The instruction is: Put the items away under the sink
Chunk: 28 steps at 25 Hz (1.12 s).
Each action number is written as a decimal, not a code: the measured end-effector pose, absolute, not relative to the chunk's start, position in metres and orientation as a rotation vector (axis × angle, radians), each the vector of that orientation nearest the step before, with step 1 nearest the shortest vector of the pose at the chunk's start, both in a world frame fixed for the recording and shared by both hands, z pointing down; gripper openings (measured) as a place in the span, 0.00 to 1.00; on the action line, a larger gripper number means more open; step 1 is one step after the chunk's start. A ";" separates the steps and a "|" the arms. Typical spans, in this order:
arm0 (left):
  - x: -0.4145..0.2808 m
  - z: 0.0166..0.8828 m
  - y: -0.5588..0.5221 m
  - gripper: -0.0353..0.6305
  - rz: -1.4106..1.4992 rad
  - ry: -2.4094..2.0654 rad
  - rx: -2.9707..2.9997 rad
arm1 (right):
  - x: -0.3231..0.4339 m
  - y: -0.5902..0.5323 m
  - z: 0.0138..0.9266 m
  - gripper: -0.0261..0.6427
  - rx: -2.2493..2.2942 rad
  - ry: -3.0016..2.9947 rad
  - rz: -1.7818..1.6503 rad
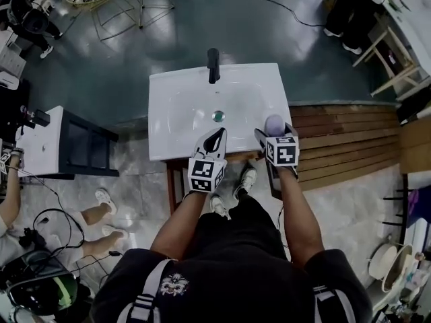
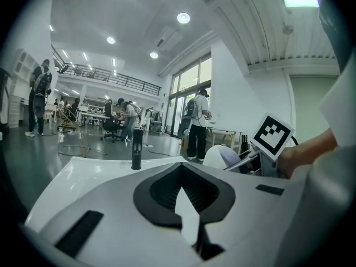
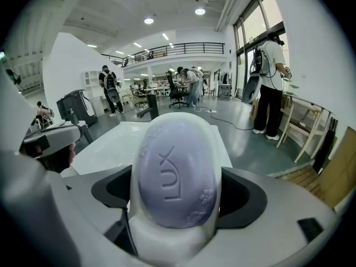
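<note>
A white sink (image 1: 178, 106) with a black faucet (image 1: 213, 64) and a drain (image 1: 218, 116) lies below me. My right gripper (image 1: 273, 133) hovers over the sink's front right corner, shut on a purple soap bar (image 1: 274, 124). In the right gripper view the soap bar (image 3: 175, 174), stamped LUX, sits against a white cradle between the jaws, with the sink (image 3: 111, 141) beyond. My left gripper (image 1: 216, 137) is over the sink's front edge, shut and holding nothing. The left gripper view looks past the closed jaws to the faucet (image 2: 136, 148) and the soap bar (image 2: 227, 156).
A wooden frame (image 1: 172, 180) carries the sink. Wooden slats (image 1: 343, 140) lie to the right, and a white unit with a dark frame (image 1: 67, 143) to the left. A seated person's legs (image 1: 94, 214) and cables (image 1: 54, 224) are at lower left. Several people stand far off.
</note>
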State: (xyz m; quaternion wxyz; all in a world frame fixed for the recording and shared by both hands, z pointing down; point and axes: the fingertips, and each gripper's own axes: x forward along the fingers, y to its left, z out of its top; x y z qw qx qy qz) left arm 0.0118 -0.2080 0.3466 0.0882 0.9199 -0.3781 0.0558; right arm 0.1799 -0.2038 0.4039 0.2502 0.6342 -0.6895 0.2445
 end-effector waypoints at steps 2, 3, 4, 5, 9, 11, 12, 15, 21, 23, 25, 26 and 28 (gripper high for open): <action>0.011 0.347 -0.194 0.06 0.170 -1.127 2.733 | 0.179 -0.190 0.402 0.74 1.732 -1.883 0.667; 0.011 0.348 -0.186 0.06 0.174 -1.129 2.728 | 0.178 -0.182 0.401 0.74 1.732 -1.888 0.667; 0.010 0.349 -0.178 0.06 0.178 -1.133 2.723 | 0.176 -0.175 0.401 0.74 1.730 -1.896 0.667; 0.009 0.350 -0.171 0.06 0.183 -1.139 2.718 | 0.174 -0.169 0.400 0.74 1.726 -1.906 0.665; 0.010 0.350 -0.146 0.06 0.194 -1.183 2.699 | 0.171 -0.146 0.394 0.74 1.716 -1.959 0.652; 0.013 0.350 -0.133 0.06 0.196 -1.216 2.684 | 0.173 -0.135 0.391 0.74 1.705 -1.984 0.646; 0.013 0.349 -0.126 0.06 0.193 -1.235 2.674 | 0.173 -0.129 0.389 0.74 1.696 -1.996 0.643; 0.013 0.345 -0.106 0.06 0.169 -1.286 2.640 | 0.173 -0.108 0.388 0.74 1.664 -2.017 0.637; 0.012 0.346 -0.053 0.06 0.158 -1.341 2.604 | 0.171 -0.060 0.392 0.74 1.619 -2.034 0.637; 0.009 0.347 -0.038 0.06 0.160 -1.357 2.598 | 0.168 -0.048 0.395 0.74 1.604 -2.041 0.639; 0.004 0.351 -0.027 0.06 0.167 -1.380 2.586 | 0.164 -0.038 0.399 0.74 1.592 -2.050 0.644; 0.000 0.354 -0.023 0.06 0.169 -1.396 2.575 | 0.161 -0.034 0.400 0.74 1.585 -2.053 0.647; -0.011 0.358 -0.017 0.06 0.176 -1.428 2.551 | 0.156 -0.027 0.404 0.74 1.571 -2.059 0.652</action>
